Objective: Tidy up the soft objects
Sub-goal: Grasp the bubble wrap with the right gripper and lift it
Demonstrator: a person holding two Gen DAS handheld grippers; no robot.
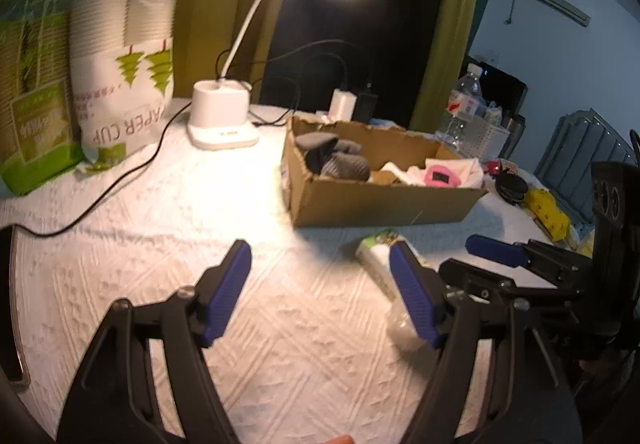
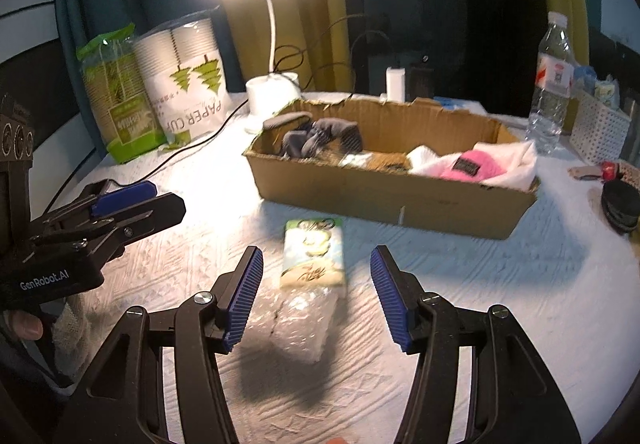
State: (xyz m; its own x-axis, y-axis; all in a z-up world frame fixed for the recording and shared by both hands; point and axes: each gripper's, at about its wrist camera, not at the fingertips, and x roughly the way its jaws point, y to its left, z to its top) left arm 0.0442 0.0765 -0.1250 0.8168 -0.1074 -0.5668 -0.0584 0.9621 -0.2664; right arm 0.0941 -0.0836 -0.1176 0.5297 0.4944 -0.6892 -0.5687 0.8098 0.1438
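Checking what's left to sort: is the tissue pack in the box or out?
Out. The tissue pack lies on the tablecloth in front of the cardboard box.

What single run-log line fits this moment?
left gripper: open, empty | right gripper: open, above tissue pack | cardboard box: holds soft items

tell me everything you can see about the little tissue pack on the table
The tissue pack is a small flat rectangular packet in soft glossy plastic wrap, printed green and cream with dark script. It lies flat on the white embossed tablecloth, in front of the cardboard box and apart from it. A crumpled clear plastic wrapper sits against its near end. The right gripper hovers over it, jaws open, not touching.
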